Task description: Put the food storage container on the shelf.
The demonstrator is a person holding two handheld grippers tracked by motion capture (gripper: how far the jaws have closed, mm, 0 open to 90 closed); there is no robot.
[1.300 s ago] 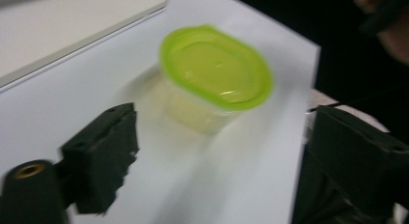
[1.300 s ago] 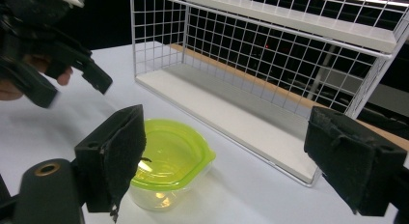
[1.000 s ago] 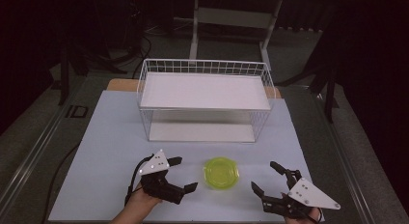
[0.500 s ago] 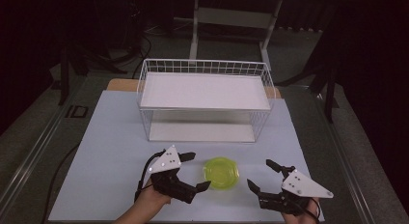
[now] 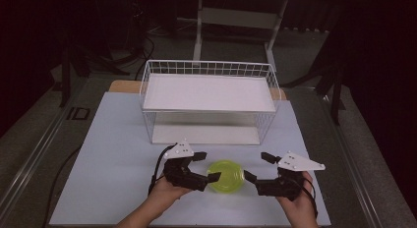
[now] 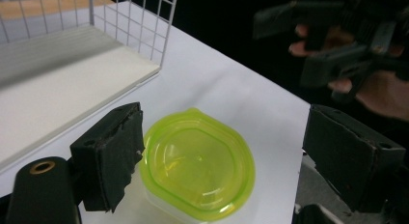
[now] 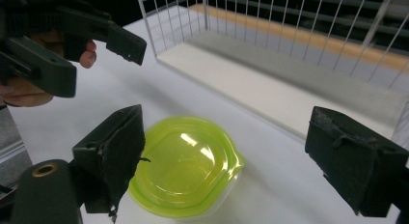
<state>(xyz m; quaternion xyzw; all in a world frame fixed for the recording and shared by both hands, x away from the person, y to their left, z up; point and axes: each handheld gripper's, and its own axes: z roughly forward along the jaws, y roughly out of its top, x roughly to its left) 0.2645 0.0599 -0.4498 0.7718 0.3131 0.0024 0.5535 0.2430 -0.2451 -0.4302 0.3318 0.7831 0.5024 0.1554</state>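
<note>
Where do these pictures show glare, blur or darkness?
High view: the room behind the wire rack is nearly black, the white table evenly lit. Right gripper view: bright glare spots on the green lid. Left gripper view: the right tongs and hand are out of focus.

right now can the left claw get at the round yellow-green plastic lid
Probably yes. The left claw is right beside the round yellow-green plastic lid, its jaws spread and just been closing a little; nothing lies between them on the white table.
</note>
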